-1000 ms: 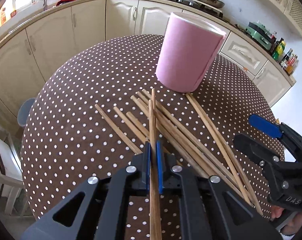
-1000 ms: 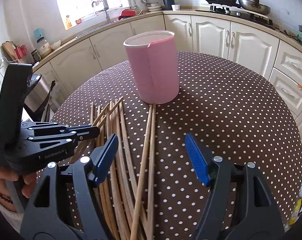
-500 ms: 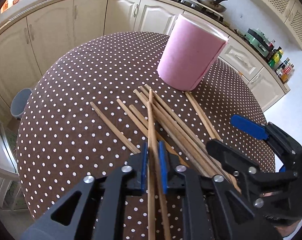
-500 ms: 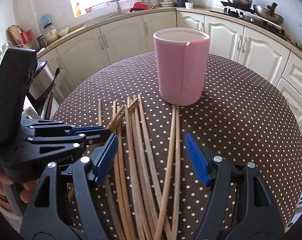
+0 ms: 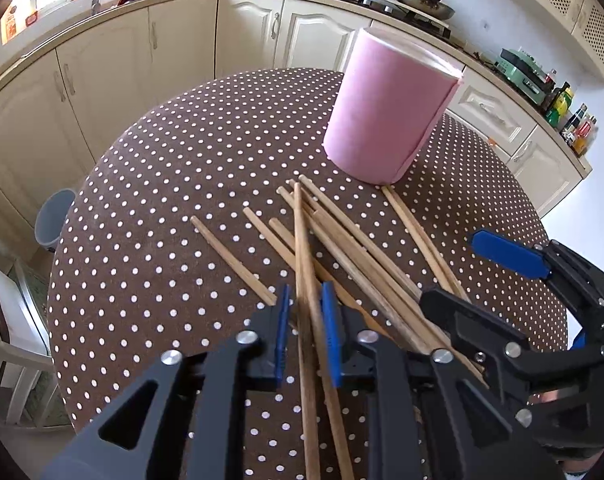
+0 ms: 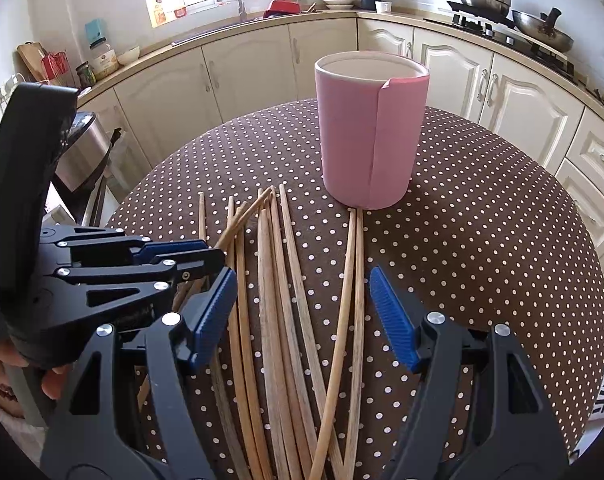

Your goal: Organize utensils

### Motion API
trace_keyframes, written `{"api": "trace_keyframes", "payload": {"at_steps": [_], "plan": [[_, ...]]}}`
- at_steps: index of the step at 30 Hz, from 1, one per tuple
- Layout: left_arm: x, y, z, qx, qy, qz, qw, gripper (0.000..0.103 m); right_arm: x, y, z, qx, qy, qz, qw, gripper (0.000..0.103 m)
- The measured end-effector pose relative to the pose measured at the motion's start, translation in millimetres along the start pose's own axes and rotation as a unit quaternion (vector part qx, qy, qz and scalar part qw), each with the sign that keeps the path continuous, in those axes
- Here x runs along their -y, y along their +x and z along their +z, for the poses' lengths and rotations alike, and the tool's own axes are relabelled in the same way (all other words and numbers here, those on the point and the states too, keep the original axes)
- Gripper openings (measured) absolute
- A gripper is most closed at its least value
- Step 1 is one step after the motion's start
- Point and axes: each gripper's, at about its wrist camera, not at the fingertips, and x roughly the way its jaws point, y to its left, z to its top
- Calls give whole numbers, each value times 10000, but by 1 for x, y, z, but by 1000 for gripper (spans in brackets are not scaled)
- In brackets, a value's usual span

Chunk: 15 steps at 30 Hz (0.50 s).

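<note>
Chopsticks (image 5: 306, 264) freed between left gripper (image 5: 305, 320), just opening; right gripper (image 6: 302, 316) spread over pile; cup (image 6: 367, 136) empty.

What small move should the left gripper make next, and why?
Probably close again. The left gripper has just been opening, and the chopstick between its jaws now sits loose, with gaps to both pads. The pink cup stands empty behind the pile, so the chopstick needs a firm grip before it is lifted there.
</note>
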Motion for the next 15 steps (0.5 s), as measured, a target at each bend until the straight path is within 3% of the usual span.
{"api": "trace_keyframes", "payload": {"at_steps": [6,15], "plan": [[12,11,15,-104,142,222,9996,22,10,-6,-6,26,94,-10,10000,69],[29,23,32,-134,227,168,9995,22,21,-9,-10,26,176,21,9998,69]]}}
